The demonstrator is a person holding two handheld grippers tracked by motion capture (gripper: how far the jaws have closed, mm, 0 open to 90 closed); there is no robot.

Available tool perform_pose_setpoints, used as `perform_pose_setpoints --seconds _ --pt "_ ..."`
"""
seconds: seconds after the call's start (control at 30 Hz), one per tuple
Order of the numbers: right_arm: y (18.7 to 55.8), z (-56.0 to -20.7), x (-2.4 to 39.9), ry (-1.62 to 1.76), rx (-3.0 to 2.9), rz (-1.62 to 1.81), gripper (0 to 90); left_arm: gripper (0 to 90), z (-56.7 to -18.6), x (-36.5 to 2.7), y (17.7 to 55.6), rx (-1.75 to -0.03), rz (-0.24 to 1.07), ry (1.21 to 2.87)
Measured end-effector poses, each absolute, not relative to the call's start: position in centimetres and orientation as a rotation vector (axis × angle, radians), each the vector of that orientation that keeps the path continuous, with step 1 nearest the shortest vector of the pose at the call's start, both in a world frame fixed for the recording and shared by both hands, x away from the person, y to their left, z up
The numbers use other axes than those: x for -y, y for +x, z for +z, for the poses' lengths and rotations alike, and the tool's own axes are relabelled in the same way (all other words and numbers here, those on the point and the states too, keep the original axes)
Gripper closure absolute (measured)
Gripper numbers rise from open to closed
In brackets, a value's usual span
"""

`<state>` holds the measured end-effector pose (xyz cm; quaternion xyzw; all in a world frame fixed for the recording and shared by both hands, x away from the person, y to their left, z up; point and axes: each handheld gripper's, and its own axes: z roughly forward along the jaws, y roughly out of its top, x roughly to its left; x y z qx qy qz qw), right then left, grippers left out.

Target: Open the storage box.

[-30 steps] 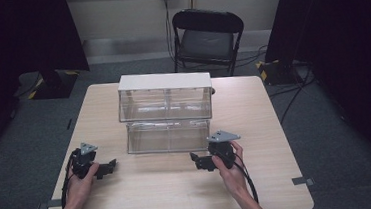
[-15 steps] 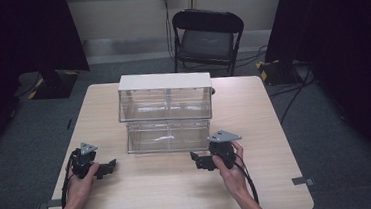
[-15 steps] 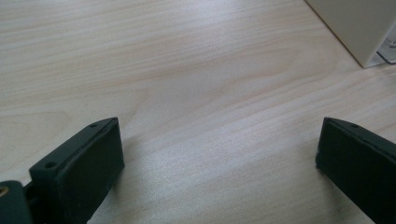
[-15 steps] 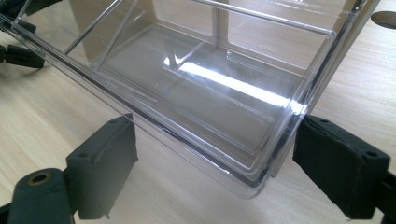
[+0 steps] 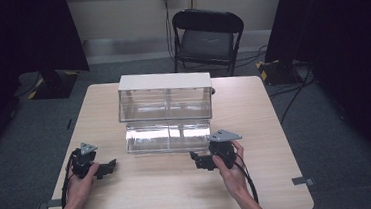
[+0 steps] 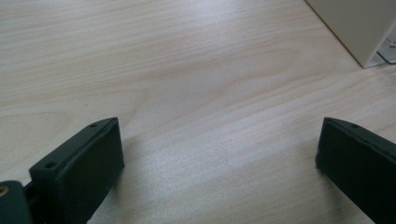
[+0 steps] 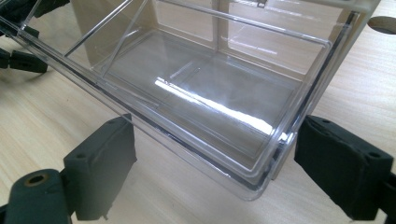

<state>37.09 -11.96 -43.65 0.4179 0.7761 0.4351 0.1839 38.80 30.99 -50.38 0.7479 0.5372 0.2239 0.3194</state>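
A beige drawer cabinet (image 5: 163,81) with clear fronts stands mid-table. A clear plastic drawer (image 5: 168,137) is pulled out in front of it and looks empty. My left gripper (image 5: 110,166) rests low on the table to the drawer's front left, jaws wide apart over bare wood (image 6: 219,140); the cabinet's corner (image 6: 359,28) shows at upper right in the left gripper view. My right gripper (image 5: 196,161) sits just in front of the drawer's right part. It is open, with the drawer's near corner (image 7: 261,182) lying between and just beyond its jaws (image 7: 217,140).
The light wooden table (image 5: 170,196) has free room in front of and beside the cabinet. A black folding chair (image 5: 207,37) stands behind the table's far edge. In the right gripper view, the other gripper (image 7: 21,58) shows beyond the drawer at upper left.
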Motion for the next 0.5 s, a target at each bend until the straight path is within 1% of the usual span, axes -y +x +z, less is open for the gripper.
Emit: perform_pose_setpoints --seconds 0.5 --pt "37.15 -43.51 11.91 1.188 -2.198 1.216 12.2 0.3 -50.37 -30.99 38.8 -1.412 0.588 1.966"
